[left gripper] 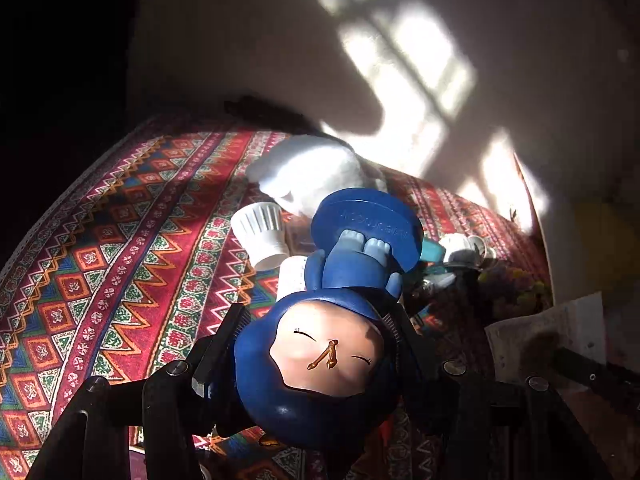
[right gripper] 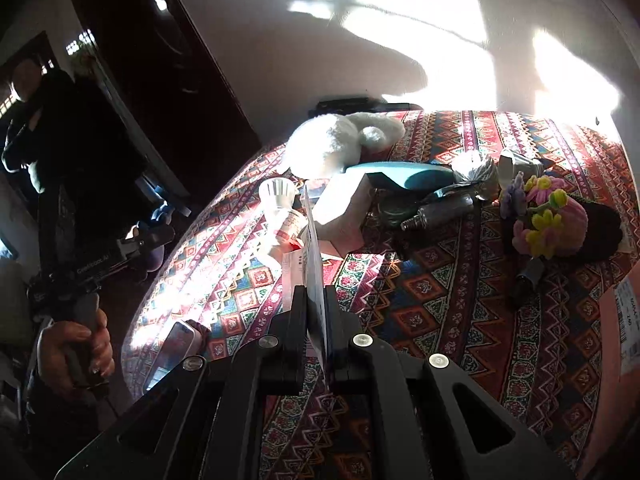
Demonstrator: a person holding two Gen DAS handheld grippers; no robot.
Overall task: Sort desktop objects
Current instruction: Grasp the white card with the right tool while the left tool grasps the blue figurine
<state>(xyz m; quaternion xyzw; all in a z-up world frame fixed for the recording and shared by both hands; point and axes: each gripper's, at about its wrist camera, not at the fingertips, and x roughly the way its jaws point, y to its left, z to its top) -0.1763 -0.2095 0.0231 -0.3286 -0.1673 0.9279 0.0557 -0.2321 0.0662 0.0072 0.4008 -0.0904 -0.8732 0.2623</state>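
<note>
A blue figurine (left gripper: pixel 352 276) with a round blue base hangs upside down above the patterned tablecloth (left gripper: pixel 100 240). My left gripper (left gripper: pixel 316 316) is shut on its head, one black finger on each side. My right gripper (right gripper: pixel 316 300) is shut on a thin white printed card (right gripper: pixel 314 248), which stands edge-on between the fingers. Both grippers are held above the table. In the right wrist view a person's hand (right gripper: pixel 76 344) grips the handle of the left gripper off the table's left edge.
A white plush toy (right gripper: pixel 328 144), a white ribbed bulb (right gripper: pixel 276 192), a white box (right gripper: pixel 344 208), a teal object (right gripper: pixel 400 172), a metal bulb (right gripper: pixel 436 210) and a knitted flower bundle (right gripper: pixel 548 216) crowd the table's far part. A phone (right gripper: pixel 176 340) lies at its left edge.
</note>
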